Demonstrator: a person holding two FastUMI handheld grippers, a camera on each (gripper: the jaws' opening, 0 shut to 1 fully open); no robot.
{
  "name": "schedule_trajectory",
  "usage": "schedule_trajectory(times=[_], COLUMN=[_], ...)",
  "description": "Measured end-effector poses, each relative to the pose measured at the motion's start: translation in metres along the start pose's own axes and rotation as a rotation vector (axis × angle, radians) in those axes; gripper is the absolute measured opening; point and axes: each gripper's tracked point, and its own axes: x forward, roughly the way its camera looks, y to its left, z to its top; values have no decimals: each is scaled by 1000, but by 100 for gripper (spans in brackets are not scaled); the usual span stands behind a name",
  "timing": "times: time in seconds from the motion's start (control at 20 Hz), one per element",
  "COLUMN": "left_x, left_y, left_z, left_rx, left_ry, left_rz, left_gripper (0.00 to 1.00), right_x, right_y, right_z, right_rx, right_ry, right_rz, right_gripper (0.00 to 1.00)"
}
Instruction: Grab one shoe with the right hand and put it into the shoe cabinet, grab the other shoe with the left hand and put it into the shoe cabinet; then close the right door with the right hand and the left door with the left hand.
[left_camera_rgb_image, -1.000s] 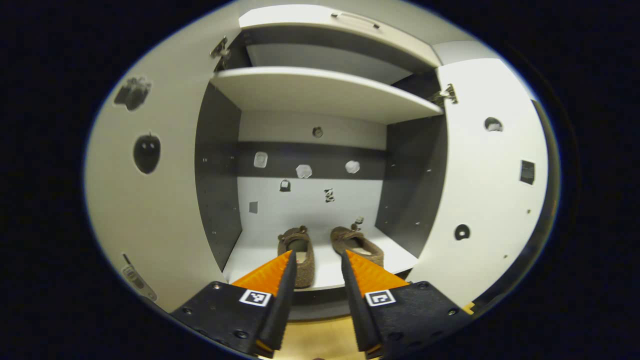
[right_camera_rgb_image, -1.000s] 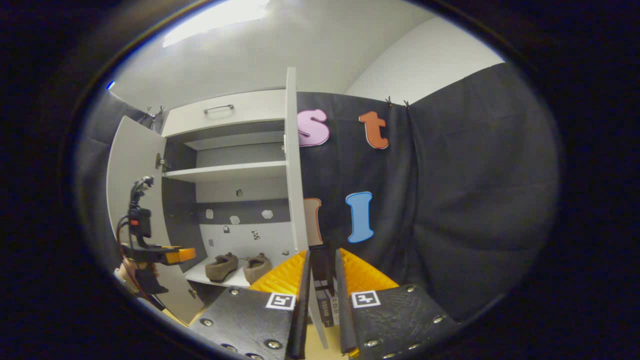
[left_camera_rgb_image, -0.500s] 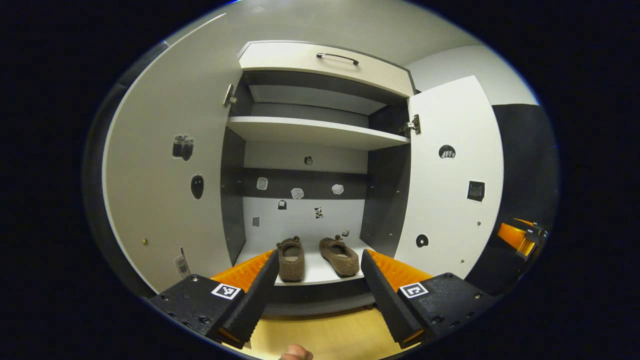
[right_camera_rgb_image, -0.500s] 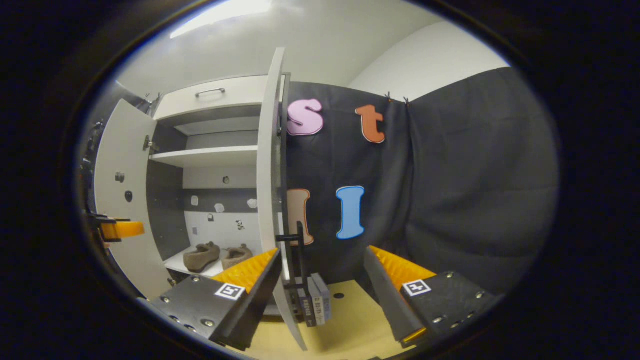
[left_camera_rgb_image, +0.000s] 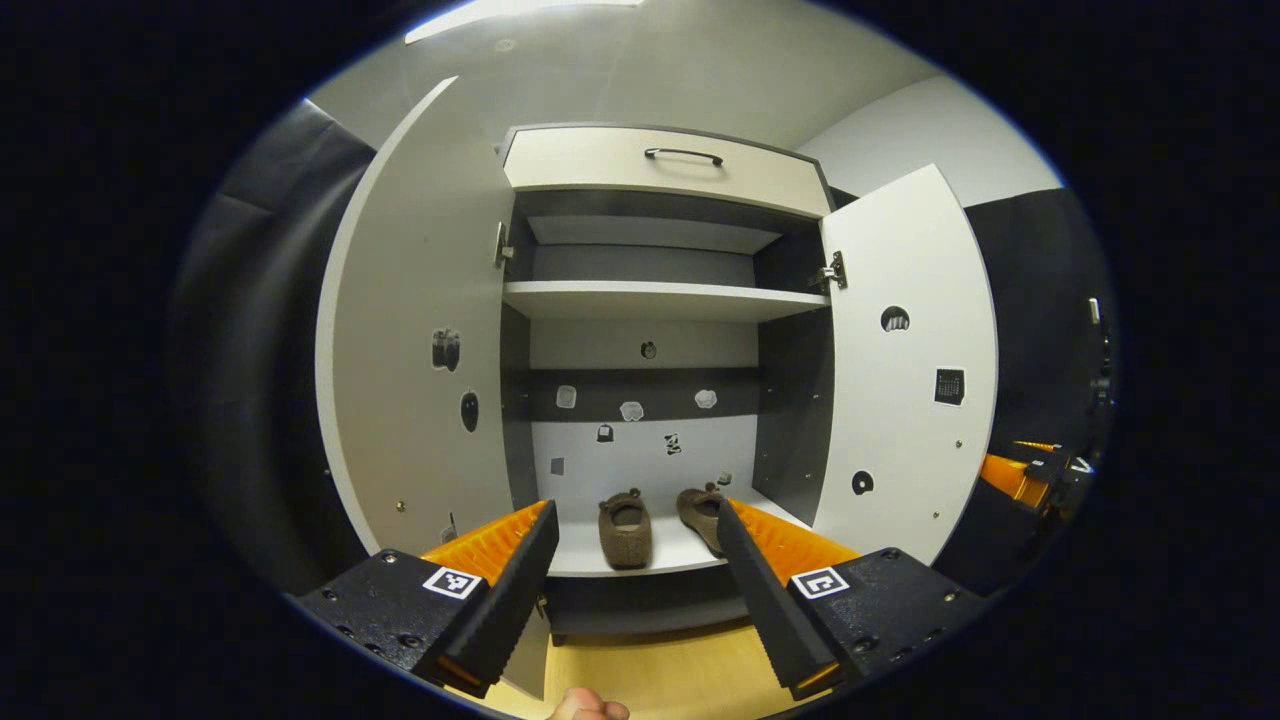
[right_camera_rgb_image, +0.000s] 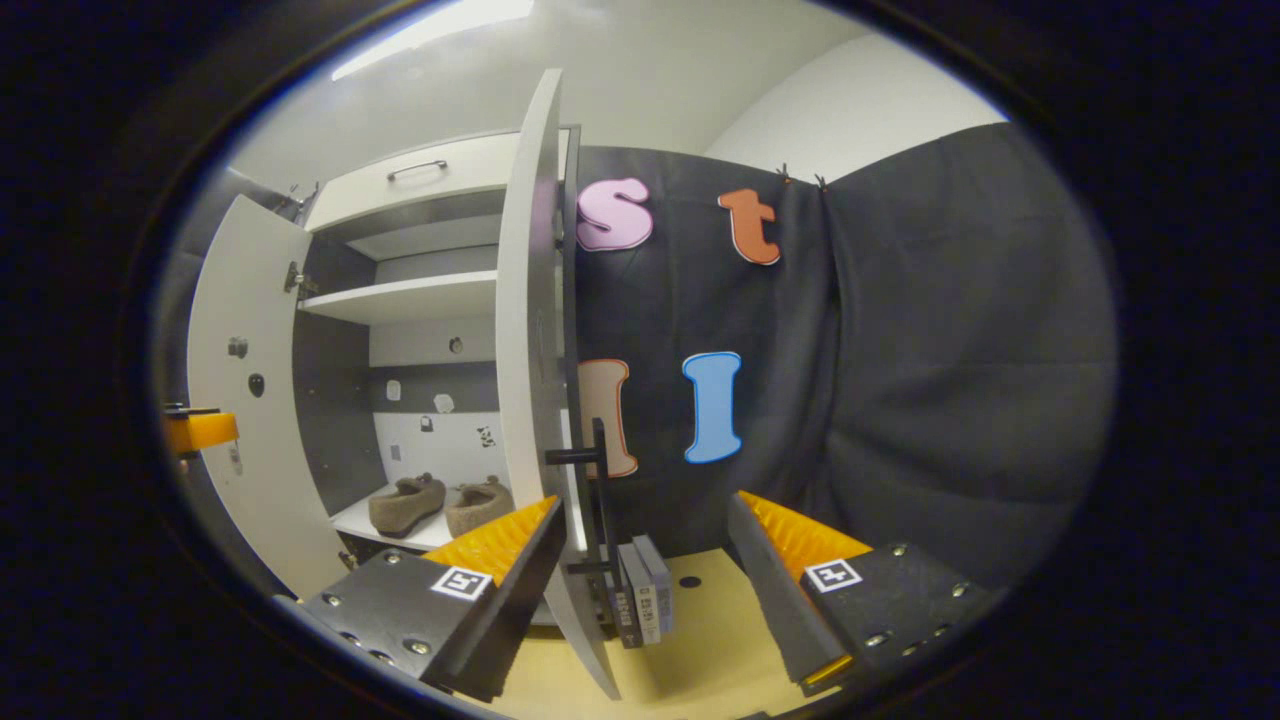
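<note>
Two brown slippers, the left shoe (left_camera_rgb_image: 625, 528) and the right shoe (left_camera_rgb_image: 698, 503), lie side by side on the bottom shelf of the open shoe cabinet (left_camera_rgb_image: 660, 300). My left gripper (left_camera_rgb_image: 635, 515) hangs open and empty, well in front of the shelf. The left door (left_camera_rgb_image: 420, 380) and right door (left_camera_rgb_image: 905, 380) both stand wide open. In the right gripper view the right door (right_camera_rgb_image: 530, 350) is seen edge-on, its black handle (right_camera_rgb_image: 598, 470) just beyond my open, empty right gripper (right_camera_rgb_image: 645, 505). Both shoes (right_camera_rgb_image: 405, 500) show past the door. The left gripper (right_camera_rgb_image: 200, 432) is at the far left.
A drawer with a handle (left_camera_rgb_image: 683, 155) tops the cabinet, above an upper shelf (left_camera_rgb_image: 660, 298). Some grey boxes (right_camera_rgb_image: 640, 590) stand on the wooden floor (right_camera_rgb_image: 700, 640) behind the right door. Black cloth hangs to the right. A person's fingertip (left_camera_rgb_image: 585, 708) peeks in below.
My left gripper has backed away from the shelf and spread its fingers wide. My right gripper, narrow around the right door's edge a second ago, has opened, and the door has swung slightly.
</note>
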Motion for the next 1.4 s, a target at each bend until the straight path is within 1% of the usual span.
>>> schedule_trajectory(times=[0.05, 0.1, 0.35, 0.75, 0.8, 0.85, 0.9, 0.95, 1.0, 1.05, 1.1, 1.15, 1.2, 1.3, 1.4], left_x=[-2, -3, -9, -11, -11, -10, -12, -13, -17, -19, -22, -24, -27, -25, -22], left_y=[0, 1, 1, 9, 10, 11, 11, 14, 17, 19, 23, 29, 34, 36, 35], left_z=[2, 2, 9, 4, 5, 5, 3, 2, 3, 3, 3, 2, 0, 0, 0], left_rx=[0, -1, -18, -22, -24, -26, -25, -22, -20, -17, -11, -8, -8, -18, -26], left_ry=[-5, -8, -26, -16, -18, -17, -14, -10, -10, -13, -13, -13, -10, -7, -9], left_rz=[4, 7, 21, 58, 62, 66, 68, 74, 80, 84, 90, 102, 113, 116, 106], left_gripper=[99, 96, 96, 96, 96, 96, 96, 96, 96, 97, 96, 96, 96, 96, 97], right_x=[-1, -1, 0, 1, -2, -13, -27, 1, 3, 2, 1, -2, -4, -5, -5], right_y=[1, 1, 5, 9, 31, 69, 62, 79, 90, 90, 96, 95, 96, 98, 107], right_z=[-1, 0, 2, 2, 2, 4, 8, 2, 2, 0, 0, 1, 3, 5, 4], right_rx=[-1, -7, -53, -51, -15, 89, 76, 7, -24, -46, -47, -31, -9, 35, 2], right_ry=[-1, -2, -6, -4, -5, 5, 6, -4, -10, -5, -3, 0, 6, 19, 21], right_rz=[5, 8, 23, 77, 193, 362, 290, 310, 296, 282, 276, 274, 282, 293, 288], right_gripper=[98, 98, 98, 98, 98, 98, 97, 99, 100, 98, 99, 96, 100, 100, 100])
